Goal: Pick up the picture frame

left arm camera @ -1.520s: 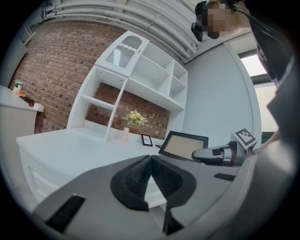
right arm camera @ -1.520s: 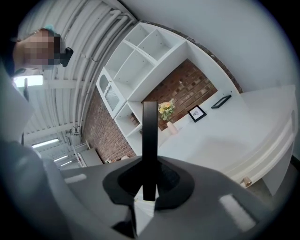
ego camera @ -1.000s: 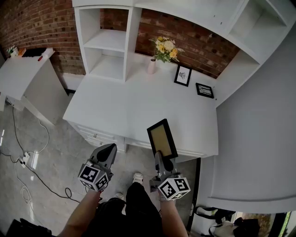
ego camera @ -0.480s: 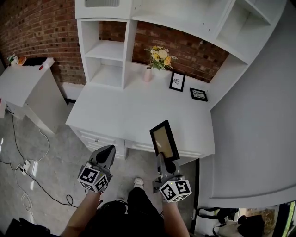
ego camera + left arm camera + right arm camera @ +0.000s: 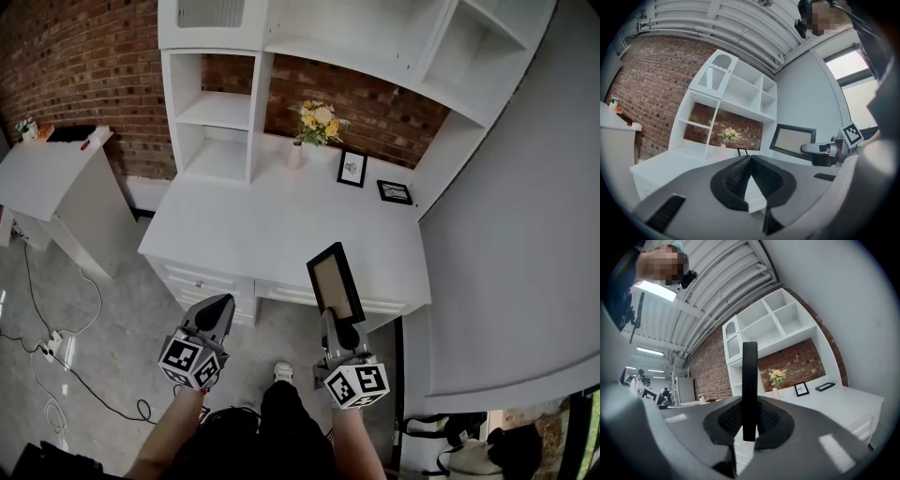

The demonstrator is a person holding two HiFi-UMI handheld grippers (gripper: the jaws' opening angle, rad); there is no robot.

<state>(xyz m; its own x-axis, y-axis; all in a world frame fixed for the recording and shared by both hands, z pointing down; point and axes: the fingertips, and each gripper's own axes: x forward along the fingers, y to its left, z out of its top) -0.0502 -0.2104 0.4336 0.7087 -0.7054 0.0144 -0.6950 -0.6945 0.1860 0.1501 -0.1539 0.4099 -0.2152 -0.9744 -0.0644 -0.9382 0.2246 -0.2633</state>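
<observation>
The frame (image 5: 333, 281) is off the counter (image 5: 244, 225), in the air over its front edge. The right gripper (image 5: 338, 328) pinches it by one short end, fingers narrow and closed on the thin black rim. It is probably light and stiff. The smooth rim could pivot or slip when held this near the end, and any glass would be fragile, so a mid-edge hold looks steadier. Its long axis runs on from the fingers toward the counter's back, tan panel turned leftward. The left gripper (image 5: 221, 307) is short of the counter, fingers together and empty.

Picture frame (image 5: 334, 282): black border, tan panel. Desk (image 5: 253, 225): white; wall (image 5: 84, 56) behind it: red brick. Flowers (image 5: 317, 116) yellow, vase (image 5: 295, 156) pale pink, floor (image 5: 112, 319) grey.
</observation>
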